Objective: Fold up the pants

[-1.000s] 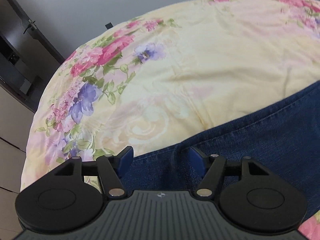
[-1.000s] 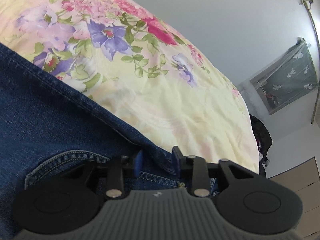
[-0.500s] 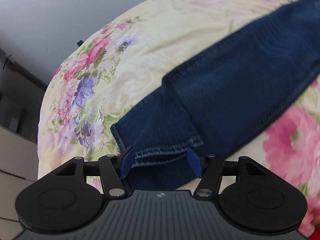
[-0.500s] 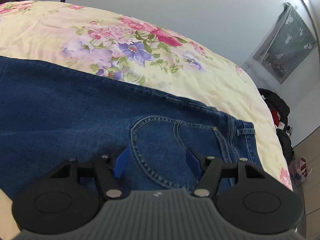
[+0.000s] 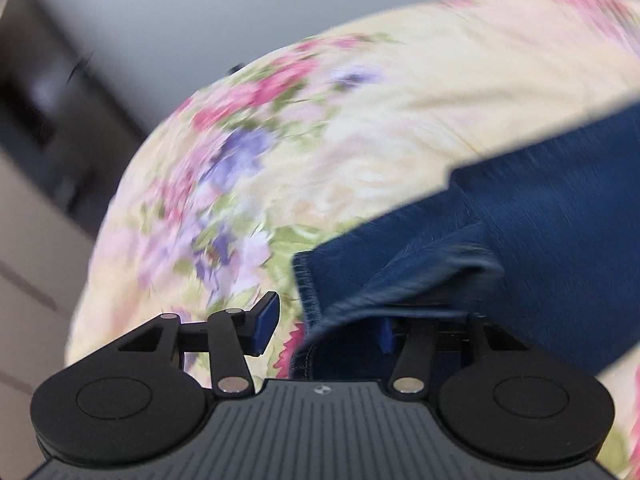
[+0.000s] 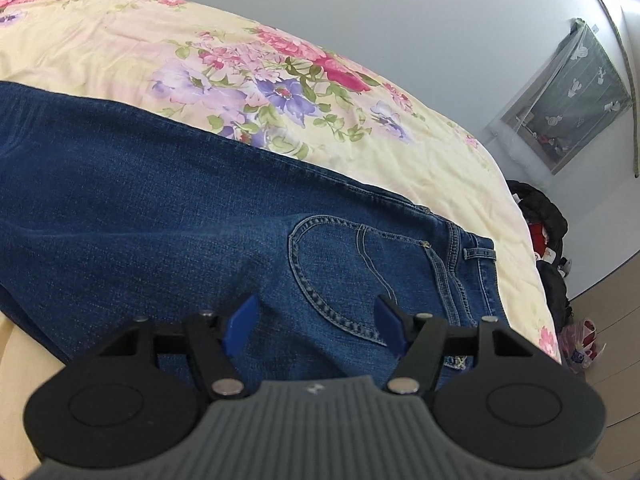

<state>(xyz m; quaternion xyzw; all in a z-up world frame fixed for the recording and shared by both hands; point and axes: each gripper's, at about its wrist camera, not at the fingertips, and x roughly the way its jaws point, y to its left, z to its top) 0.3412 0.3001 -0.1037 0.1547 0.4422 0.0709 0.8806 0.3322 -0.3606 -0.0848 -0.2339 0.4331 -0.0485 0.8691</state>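
Jeans [image 6: 168,216] are lying across a floral bedspread [image 6: 100,44], waist end at the right in the right wrist view, back pocket [image 6: 340,272] facing up. Right gripper [image 6: 314,326] is hovering over the pocket area with its blue pads spread wide, nothing between them; whether the tips are touching the denim is not showing. Its body is covering the near edge of the jeans, and the leg is running out of frame at the left.

Left wrist view is smearing badly, so seams and print are hard to read. Leg cuff [image 5: 306,280] is lying on the bedspread just ahead of the left gripper [image 5: 326,326]. Its jaws are standing wide: left pad [image 5: 266,322] is sitting clear over the bedspread, while the right pad is mostly hiding under a raised fold of denim [image 5: 420,276]. No clamping is showing.

Far right, a screened frame [image 6: 568,92] is leaning on the wall, with dark bags [image 6: 544,216] beside the bed.
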